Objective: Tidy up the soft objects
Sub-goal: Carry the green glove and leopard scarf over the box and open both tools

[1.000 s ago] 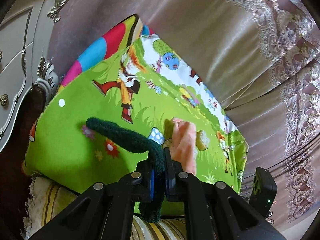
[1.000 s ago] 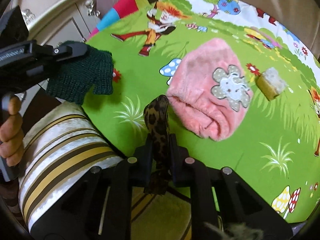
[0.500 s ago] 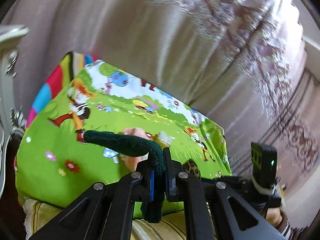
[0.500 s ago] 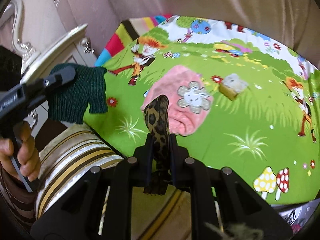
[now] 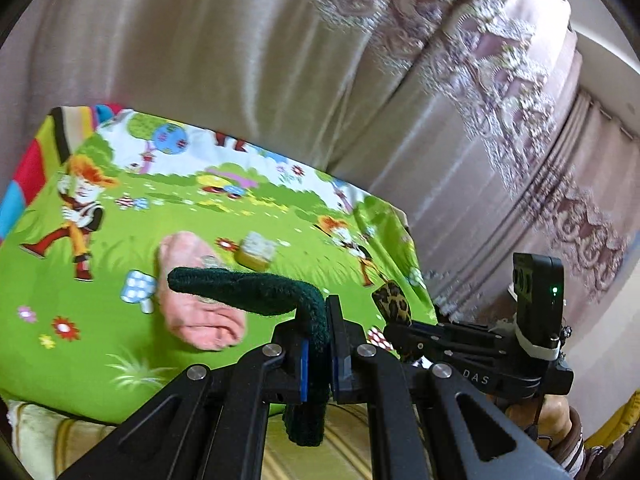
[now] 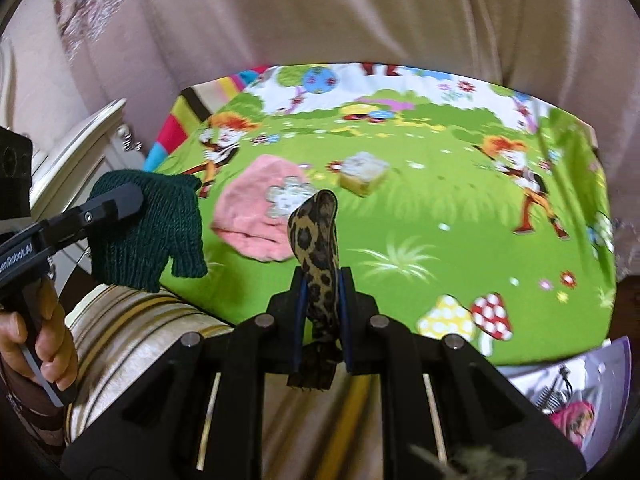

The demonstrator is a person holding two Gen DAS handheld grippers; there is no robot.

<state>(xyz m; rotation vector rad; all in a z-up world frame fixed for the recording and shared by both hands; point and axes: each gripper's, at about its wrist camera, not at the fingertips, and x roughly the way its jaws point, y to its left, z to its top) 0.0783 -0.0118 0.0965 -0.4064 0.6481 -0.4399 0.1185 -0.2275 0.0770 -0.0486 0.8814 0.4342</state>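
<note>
My view: cartoon mat (image 6: 400, 216) has open green from centre out to the 3 o'clock edge; curtain (image 6: 360, 12) runs close behind its 12 o'clock edge, white cabinet (image 6: 76, 140) at 9. Left gripper (image 5: 318, 340) clamps a dark green knit glove (image 5: 248, 286). Right gripper (image 6: 322, 300) is pinched on a leopard-print piece (image 6: 316, 236). Pink hat (image 6: 260, 212) and sponge (image 6: 364, 172) lie mid-mat, near each other.
</note>
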